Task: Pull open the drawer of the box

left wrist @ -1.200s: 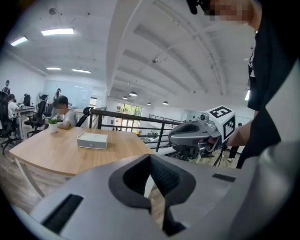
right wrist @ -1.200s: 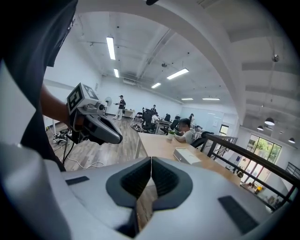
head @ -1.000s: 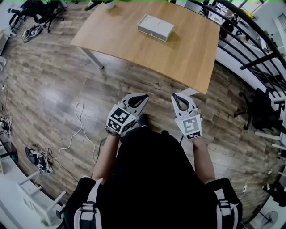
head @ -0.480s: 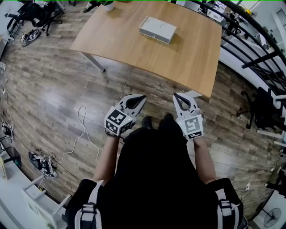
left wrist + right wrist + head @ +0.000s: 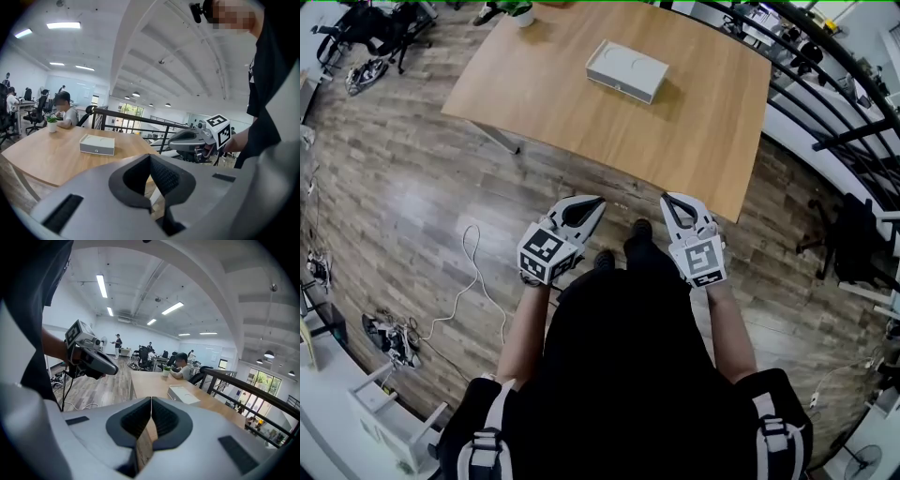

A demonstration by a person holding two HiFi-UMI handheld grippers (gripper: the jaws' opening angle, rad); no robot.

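A flat white box [image 5: 626, 70] with a drawer front lies on the wooden table [image 5: 703, 131], far ahead of both grippers; it shows small in the left gripper view as the box [image 5: 97, 144] and in the right gripper view as the box [image 5: 183, 395]. My left gripper [image 5: 596, 202] is held above the floor, short of the table's near edge, jaws shut and empty. My right gripper [image 5: 667, 200] hangs beside it, also shut with nothing between its jaws. Each gripper appears in the other's view: right gripper [image 5: 172, 143], left gripper [image 5: 114, 371].
A black railing [image 5: 825, 84] runs along the table's right side. A white cable [image 5: 469, 272] trails on the wood floor at left. A small potted plant [image 5: 520, 11] stands at the table's far left end, and a seated person [image 5: 183, 365] is behind it. Office chairs stand farther off.
The person has stepped forward: the table and box sit slightly lower and nearer in the head view. Both grippers stay shut, side by side.
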